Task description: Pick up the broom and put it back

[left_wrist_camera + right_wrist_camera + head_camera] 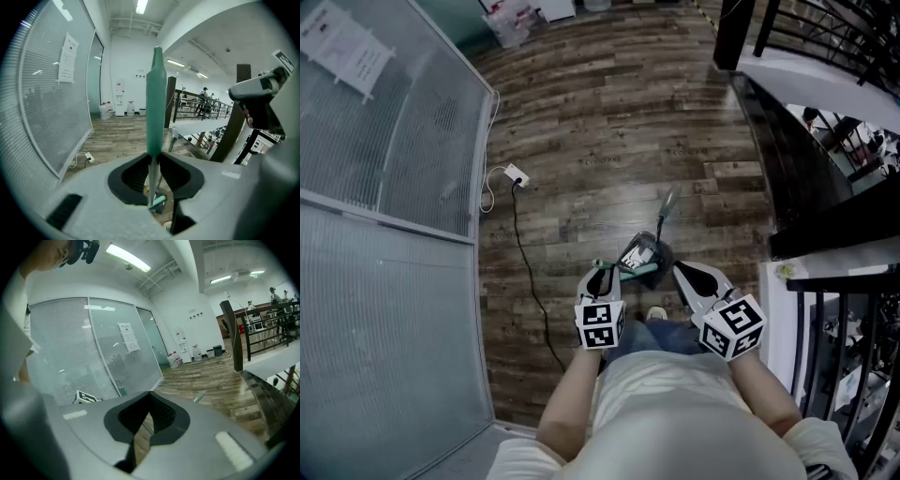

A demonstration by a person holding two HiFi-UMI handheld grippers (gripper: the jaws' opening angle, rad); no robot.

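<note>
Nearest the camera, in the head view, two forearms carry the grippers, each topped by a marker cube (600, 325) printed with black-and-white square patterns that contain no letters.

The left gripper (602, 278) is clamped on the broom (630, 269). In the left gripper view its dark pads (138, 169) press from both sides on the thin metal shaft, just below the green handle grip (155, 108). The grip stands upright above the left gripper (154, 161).

The right gripper (689, 278) is level with the left one, just to the broom's right. In the right gripper view its jaws are together, tips meeting, and nothing shows between them (150, 397).

Directly below the grippers lies a dark dustpan (642, 251) bearing a pale label whose print is too small to read. Its grey handle (666, 206) rises away from the person.

The wooden floor (609, 122) beyond them carries a white power strip (516, 175) with a black cable trailing towards the person.

At left stands a ribbed glass partition (384, 141) with a paper notice (342, 47) taped to it. The notice has lines of text, but they are illegible in all three views (68, 58).

At right a black railing (825, 28) borders a drop to a lower level.

Farthest off, bottles (105, 111) stand against the far white wall, and any labels on them cannot be made out.
</note>
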